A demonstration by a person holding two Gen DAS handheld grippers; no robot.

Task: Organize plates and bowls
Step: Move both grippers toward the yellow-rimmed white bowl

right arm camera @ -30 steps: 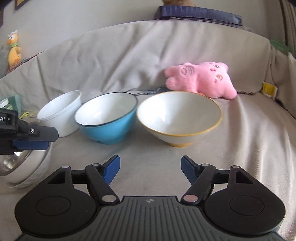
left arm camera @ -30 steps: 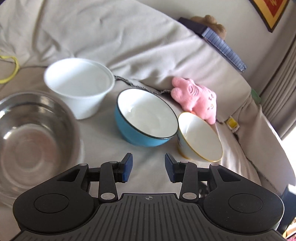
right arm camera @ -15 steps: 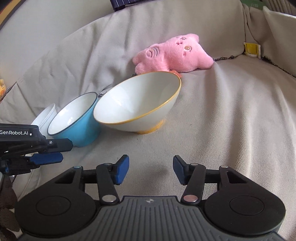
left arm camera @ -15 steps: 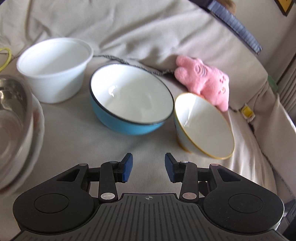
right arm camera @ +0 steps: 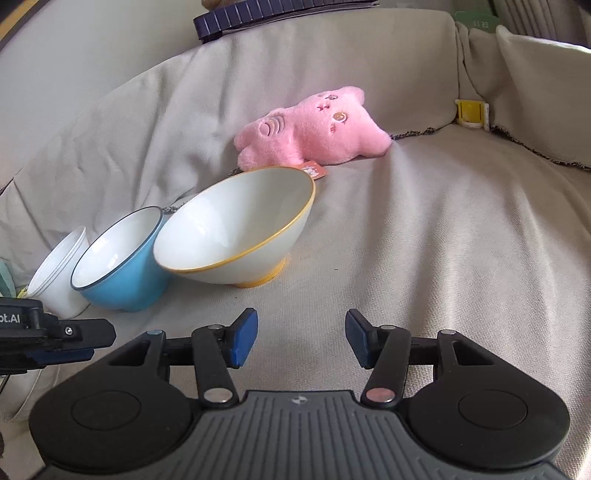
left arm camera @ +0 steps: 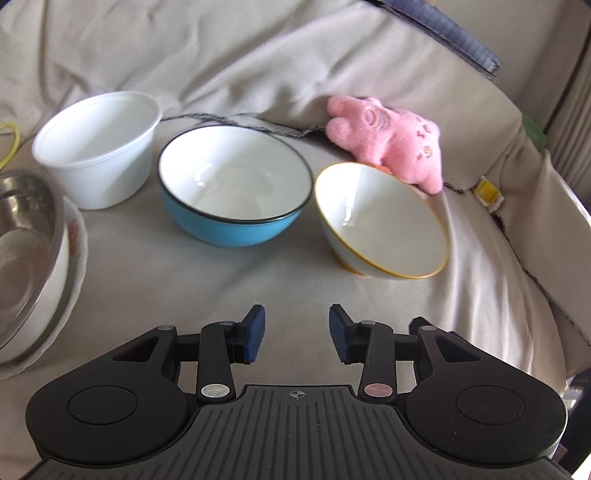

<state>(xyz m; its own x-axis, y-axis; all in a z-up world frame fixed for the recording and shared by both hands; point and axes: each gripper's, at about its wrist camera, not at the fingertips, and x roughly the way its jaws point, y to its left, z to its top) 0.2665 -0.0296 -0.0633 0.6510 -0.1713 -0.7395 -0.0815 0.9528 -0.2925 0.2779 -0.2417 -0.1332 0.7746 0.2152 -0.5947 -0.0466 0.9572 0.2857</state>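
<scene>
- Left hand-held gripper (left arm camera: 295, 334): jaws released, nothing between the blue pads, only the beige sofa cover (left arm camera: 192, 295) below.
- Right hand-held gripper (right arm camera: 301, 341): jaws apart, empty; bare cover ahead of it.
- Blue bowl (left arm camera: 234, 184): upright, straight ahead of the left hand-held gripper, well apart from its fingertips.
- Gold-rimmed white bowl (left arm camera: 380, 225): ahead and to the right of the left hand-held gripper, tilted with its mouth facing right; in the right wrist view it (right arm camera: 236, 229) sits ahead-left, rim touching or just beside the blue bowl (right arm camera: 118, 273), cannot tell which.
- White plastic tub (left arm camera: 96, 151): ahead-left, beyond the blue bowl; edges blurred.
- Steel bowl (left arm camera: 26, 240): far left, cut off by the frame edge, nested in a white dish (left arm camera: 74, 273) of which only the rim shows.
- Pink plush toy (left arm camera: 391, 140): lying behind the gold-rimmed bowl, its lower part hidden by that rim.
- Dark slatted object (right arm camera: 280, 14) on the sofa back: cropped, not identifiable.
</scene>
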